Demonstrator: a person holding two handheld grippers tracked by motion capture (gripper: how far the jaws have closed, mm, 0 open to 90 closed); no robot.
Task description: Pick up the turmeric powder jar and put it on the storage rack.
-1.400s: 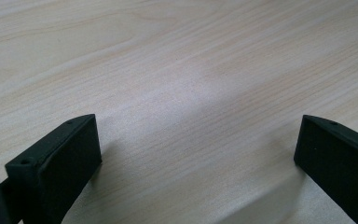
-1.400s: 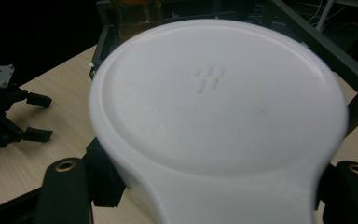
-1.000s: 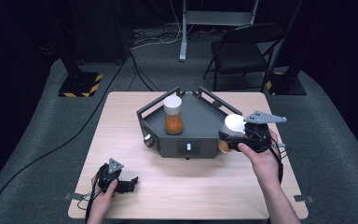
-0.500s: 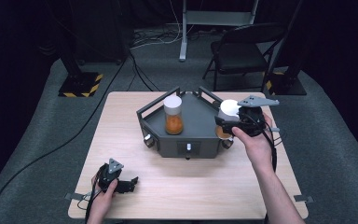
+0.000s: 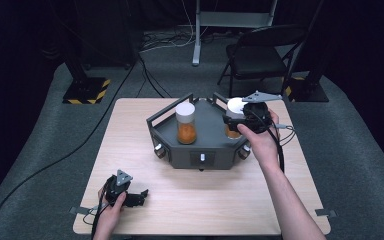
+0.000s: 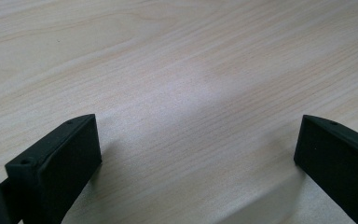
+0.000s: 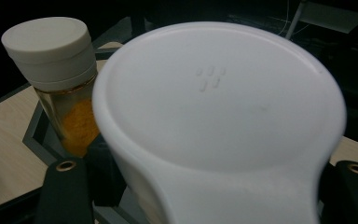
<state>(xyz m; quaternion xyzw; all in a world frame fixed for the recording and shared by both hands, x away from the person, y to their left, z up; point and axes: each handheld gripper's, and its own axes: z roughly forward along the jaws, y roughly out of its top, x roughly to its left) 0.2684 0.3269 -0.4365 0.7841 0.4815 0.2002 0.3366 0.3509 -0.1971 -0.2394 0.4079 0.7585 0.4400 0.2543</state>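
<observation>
The wooden table spreads out under me, pale and grainy, and on its far half sits the dark grey tray — a many-sided platform with raised rails along its back edges and knobs on its front face. Standing upright on the tray's left part is a jar with orange powder, its cream-white lid screwed on; in my right gripper view that same jar rises at the upper left, clear-walled with the powder settled in its lower half. In my right hand, the right gripper hangs over the right side of the tray, its jaws clamped on a second jar just below its white lid; from the high view I see orange contents through the wall under the lid, though whether the jar's base touches the tray or hangs just above it I can't make out, since my gripper covers that part. The lid sits close before my right gripper's camera, a broad round disc with a small cluster of raised dots near its middle. My left gripper rests near the table's front left corner, well apart from the tray — jaws spread wide over bare wood, holding nothing.
</observation>
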